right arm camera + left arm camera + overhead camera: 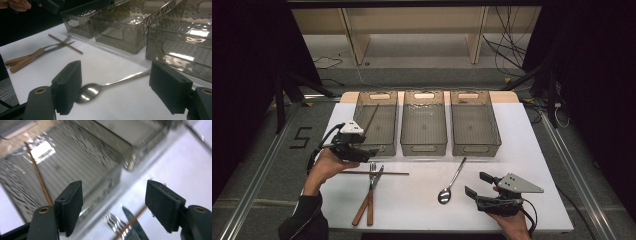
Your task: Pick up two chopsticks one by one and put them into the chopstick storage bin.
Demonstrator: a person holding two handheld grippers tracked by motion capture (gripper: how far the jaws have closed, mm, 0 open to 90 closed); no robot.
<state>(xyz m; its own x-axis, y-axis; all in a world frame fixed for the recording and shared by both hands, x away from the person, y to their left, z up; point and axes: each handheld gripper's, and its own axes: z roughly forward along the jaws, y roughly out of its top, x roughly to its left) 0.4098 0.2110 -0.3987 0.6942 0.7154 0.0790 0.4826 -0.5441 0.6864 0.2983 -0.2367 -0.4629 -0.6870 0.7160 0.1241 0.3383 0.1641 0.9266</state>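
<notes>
Two grippers are seen at the table's near side. The left gripper (pixel 367 151), jaws apart with nothing between them, is held just beside the left bin (pixel 375 122), in which one chopstick (pixel 371 119) leans. The right gripper (pixel 477 184), jaws likewise apart and empty, is held near the spoon (pixel 452 181). A second chopstick (pixel 374 173) lies across the fork (pixel 372 192) and knife (pixel 368 196).

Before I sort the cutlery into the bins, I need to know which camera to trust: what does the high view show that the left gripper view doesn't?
High view: the spoon, the right gripper, the third bin and the wooden handles.
Left gripper view: its own open jaws close up, nothing between them.
Both: the chopstick in the left bin, the fork, knife tip and the second chopstick lying across them.
</notes>
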